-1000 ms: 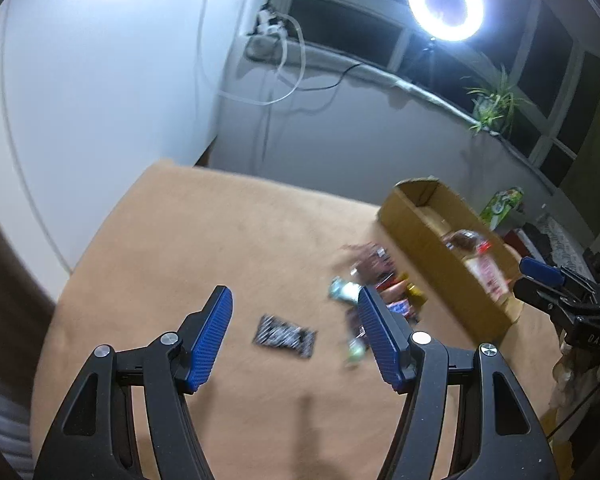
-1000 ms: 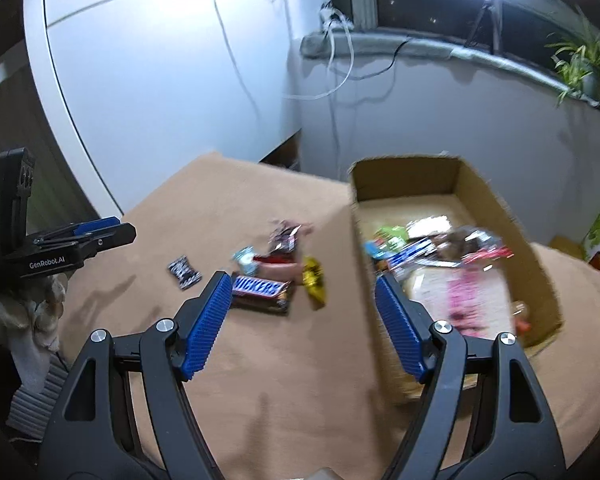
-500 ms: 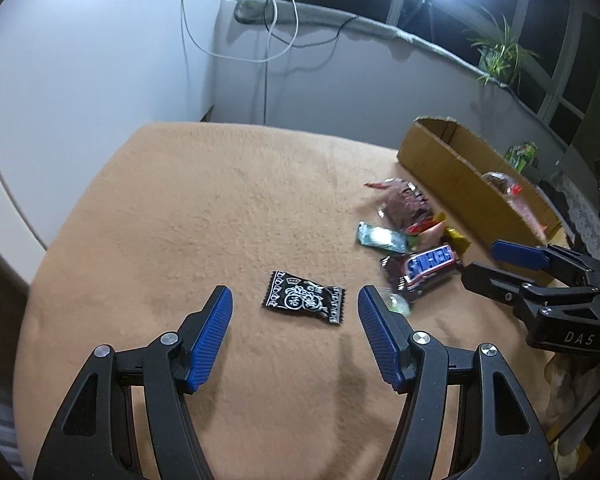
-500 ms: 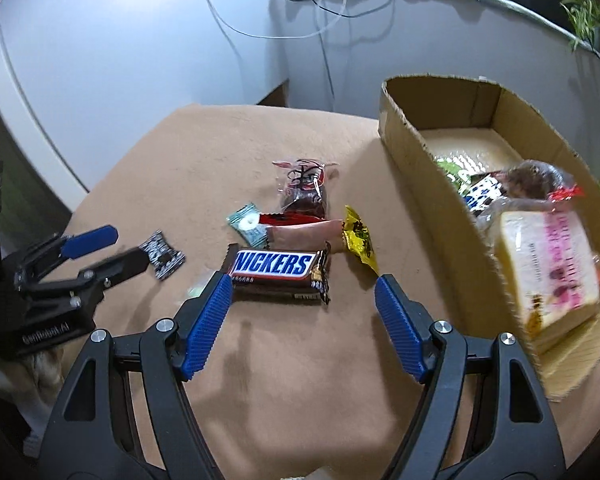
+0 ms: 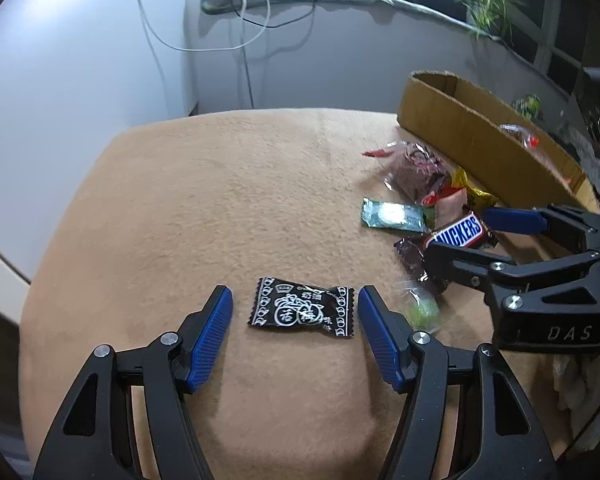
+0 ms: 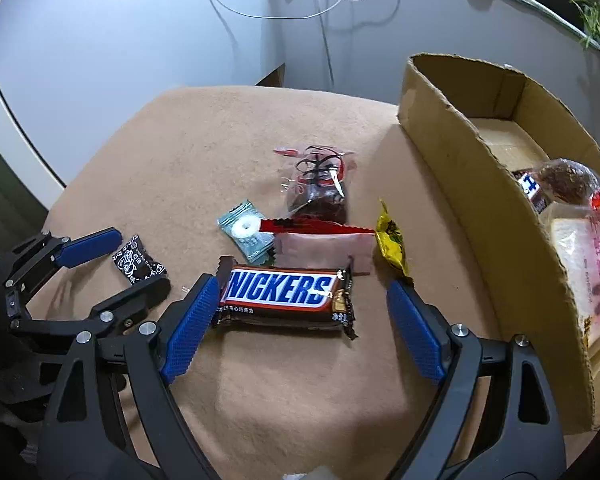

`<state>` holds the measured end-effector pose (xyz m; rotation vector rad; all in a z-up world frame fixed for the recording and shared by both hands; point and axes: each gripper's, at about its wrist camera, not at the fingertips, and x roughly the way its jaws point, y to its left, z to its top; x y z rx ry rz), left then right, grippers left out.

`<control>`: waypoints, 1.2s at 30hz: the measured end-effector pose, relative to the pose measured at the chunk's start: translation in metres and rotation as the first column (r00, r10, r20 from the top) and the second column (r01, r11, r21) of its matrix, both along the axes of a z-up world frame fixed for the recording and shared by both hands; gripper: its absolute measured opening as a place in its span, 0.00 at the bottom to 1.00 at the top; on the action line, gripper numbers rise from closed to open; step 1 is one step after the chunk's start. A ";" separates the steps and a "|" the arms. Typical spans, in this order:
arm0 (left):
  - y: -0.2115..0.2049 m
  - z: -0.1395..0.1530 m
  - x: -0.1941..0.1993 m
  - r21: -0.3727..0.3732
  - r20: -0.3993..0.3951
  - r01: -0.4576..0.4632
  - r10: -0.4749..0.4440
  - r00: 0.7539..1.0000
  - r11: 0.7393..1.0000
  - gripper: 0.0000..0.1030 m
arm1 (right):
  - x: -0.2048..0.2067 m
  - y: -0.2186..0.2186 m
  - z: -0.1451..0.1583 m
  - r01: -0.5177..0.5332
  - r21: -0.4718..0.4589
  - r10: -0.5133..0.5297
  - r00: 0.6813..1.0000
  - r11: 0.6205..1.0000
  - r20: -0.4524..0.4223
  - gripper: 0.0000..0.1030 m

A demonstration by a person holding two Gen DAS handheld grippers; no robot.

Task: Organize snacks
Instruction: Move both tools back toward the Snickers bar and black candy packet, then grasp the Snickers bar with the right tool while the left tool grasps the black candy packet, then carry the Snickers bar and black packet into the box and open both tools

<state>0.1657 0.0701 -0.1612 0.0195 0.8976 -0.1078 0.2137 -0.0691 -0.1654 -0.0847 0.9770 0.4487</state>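
Note:
A black sweet with white print (image 5: pixel 302 312) lies on the tan cloth between the pads of my left gripper (image 5: pixel 295 296). That gripper is open, its pads a little clear of the wrapper ends. From the right wrist the same sweet (image 6: pixel 138 258) shows inside the left gripper (image 6: pixel 142 260). A Snickers bar (image 6: pixel 280 292) lies crosswise between the jaws of my right gripper (image 6: pixel 302 284), which are opening. The left pad sits at the wrapper's end and the right pad stands well off it. The left wrist view shows the right gripper (image 5: pixel 458 232) over the bar (image 5: pixel 460 232).
A cardboard box (image 6: pixel 480 168) at the right holds a bread bag (image 6: pixel 580 256) and other packets. Beyond the bar lie a teal mint (image 6: pixel 246 232), a pink packet (image 6: pixel 324 248), a clear bag of dark fruit (image 6: pixel 320 188) and a yellow sweet (image 6: pixel 390 240). A small green sweet (image 5: pixel 422 308) lies beside my left gripper.
Both grippers have sunk toward the cloth. The left came down around the black sweet. The right swung from the box to the Snickers bar and its jaws have widened.

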 end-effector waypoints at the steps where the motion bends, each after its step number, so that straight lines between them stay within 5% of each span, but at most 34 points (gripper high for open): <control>1: -0.001 -0.001 0.000 0.006 -0.004 0.003 -0.003 1.000 1.000 0.63 | 0.000 0.001 0.000 0.000 -0.001 0.000 1.000 1.000 0.001 0.86; 5: -0.001 -0.002 0.001 0.006 -0.004 0.007 -0.007 1.000 1.000 0.58 | 0.002 0.001 -0.002 -0.003 0.002 0.003 1.000 1.000 -0.006 0.86; 13: 0.001 -0.003 0.000 -0.013 0.005 0.010 -0.010 1.000 1.000 0.35 | -0.004 0.004 0.004 -0.027 -0.009 0.027 1.000 1.000 0.009 0.59; 21: 0.008 -0.001 -0.004 -0.050 0.012 -0.008 0.009 1.000 0.999 0.10 | -0.002 -0.003 0.004 -0.018 0.027 0.018 1.000 0.999 0.007 0.54; 36: 0.018 0.016 -0.016 -0.125 0.050 -0.035 0.042 0.998 0.992 0.09 | -0.020 -0.026 0.026 -0.012 0.100 0.008 0.999 0.995 0.042 0.54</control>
